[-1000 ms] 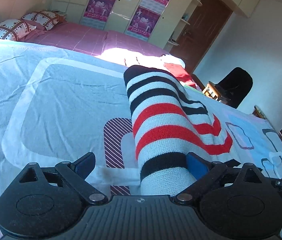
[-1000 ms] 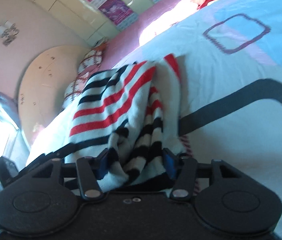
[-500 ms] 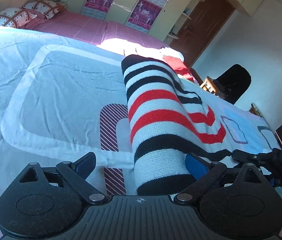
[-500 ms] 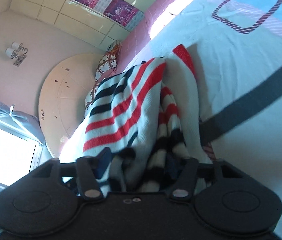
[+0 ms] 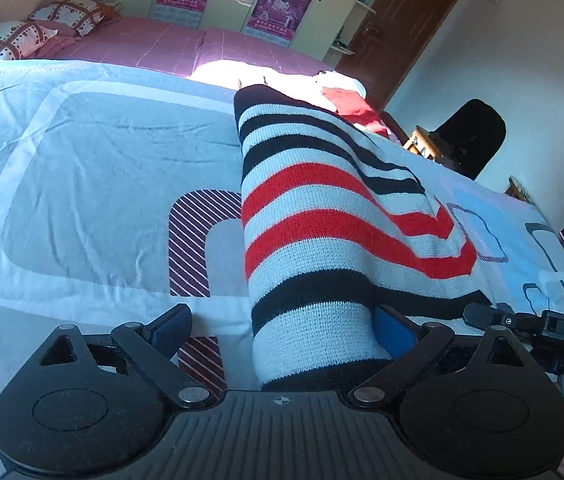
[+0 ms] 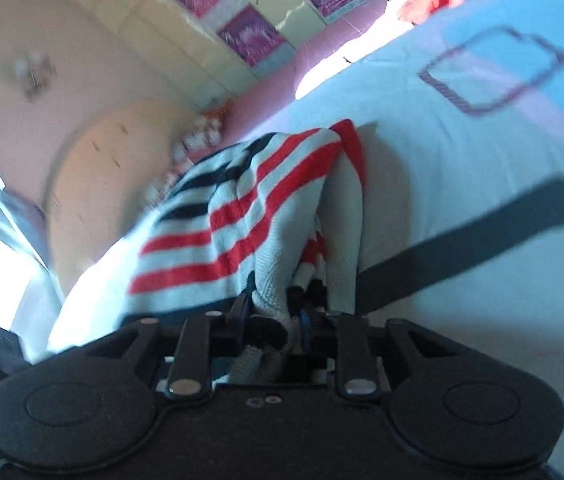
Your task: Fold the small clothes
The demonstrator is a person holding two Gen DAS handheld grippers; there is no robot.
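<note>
A small knitted sweater (image 5: pixel 322 216) with black, red and pale stripes lies folded lengthwise on the light blue bed cover (image 5: pixel 102 168). My left gripper (image 5: pixel 282 328) is open, its jaws wide apart, with the sweater's near end lying between the blue pads. My right gripper (image 6: pixel 272 314) is shut on the sweater (image 6: pixel 242 216), pinching a bunched hem at its near edge. The right gripper's body also shows at the right of the left wrist view (image 5: pixel 538 326).
A red garment (image 5: pixel 348 106) and a white one lie at the far edge of the bed. Pillows (image 5: pixel 18 36) sit on the pink sheet at the back left. A black chair (image 5: pixel 470 136) and a brown door (image 5: pixel 402 20) stand beyond the bed.
My right gripper has closed from open onto the sweater's bunched hem. The left gripper has stayed open while the sweater's near end slid further between its jaws.
</note>
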